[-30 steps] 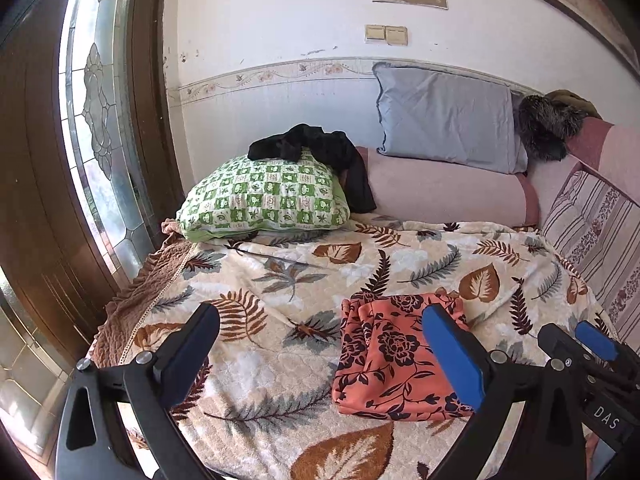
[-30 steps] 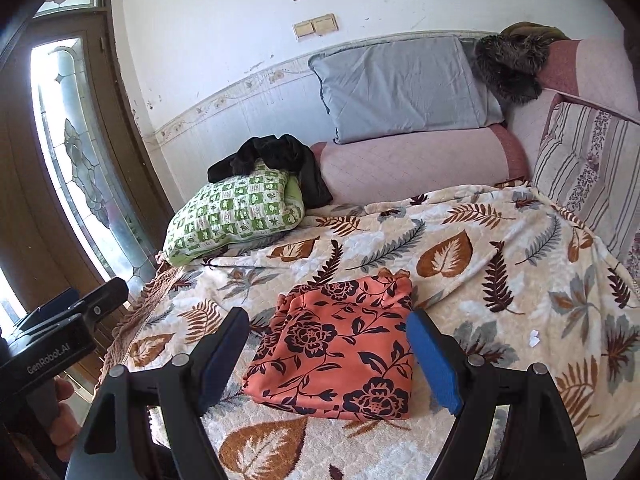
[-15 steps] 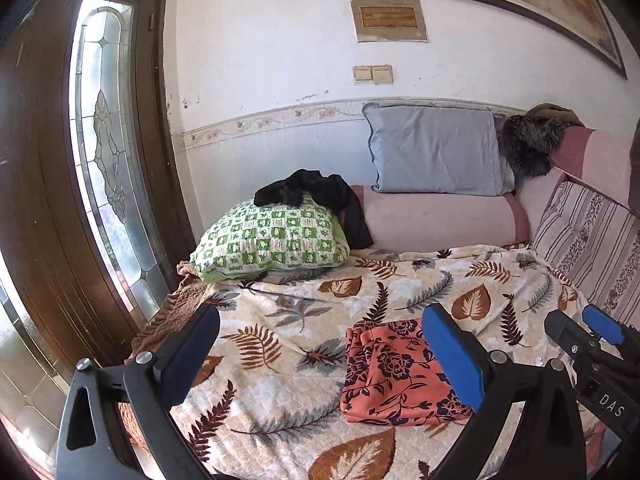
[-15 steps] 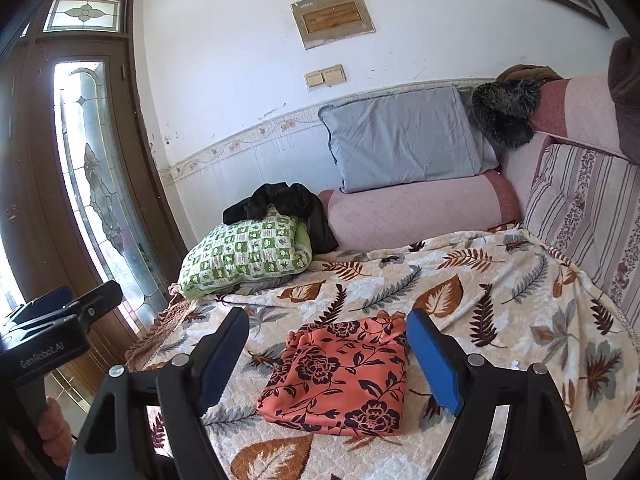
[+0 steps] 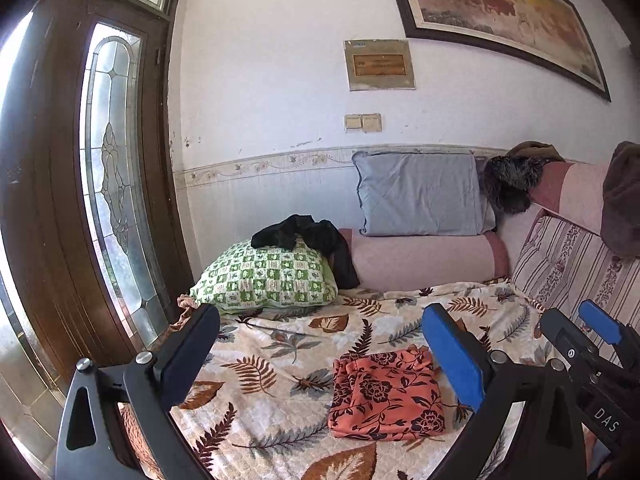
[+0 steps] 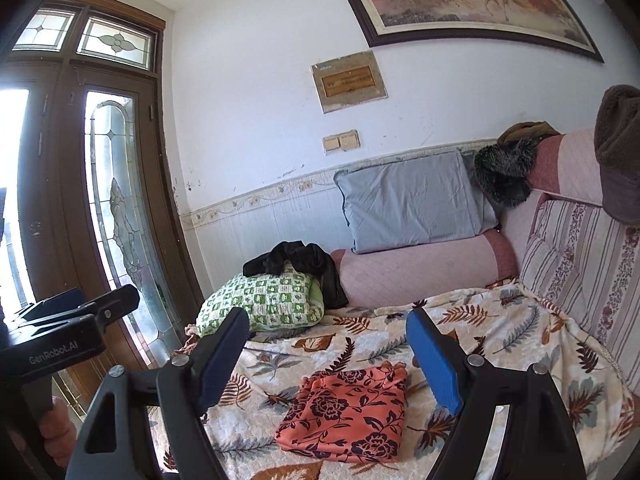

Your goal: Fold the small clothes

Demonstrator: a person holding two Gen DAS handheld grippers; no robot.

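Note:
A folded orange cloth with dark flowers point(image 5: 386, 396) lies flat on the leaf-patterned blanket point(image 5: 280, 344); it also shows in the right wrist view point(image 6: 348, 414). My left gripper point(image 5: 320, 344) is open and empty, held above and back from the cloth. My right gripper point(image 6: 330, 346) is open and empty too, also raised clear of the cloth. The right gripper shows at the right edge of the left wrist view point(image 5: 580, 332). The left gripper shows at the left edge of the right wrist view point(image 6: 72, 312).
A green checked pillow point(image 5: 268, 278) with a black garment point(image 5: 308, 240) on it lies at the back left. A grey pillow point(image 5: 420, 194) rests on a pink bolster point(image 5: 424, 258). Striped cushions point(image 6: 580, 264) line the right. A wooden glazed door point(image 5: 112, 184) stands left.
Both grippers have pulled up and back from the cloth, so it looks smaller and lower in both views. The cloth stays folded in place.

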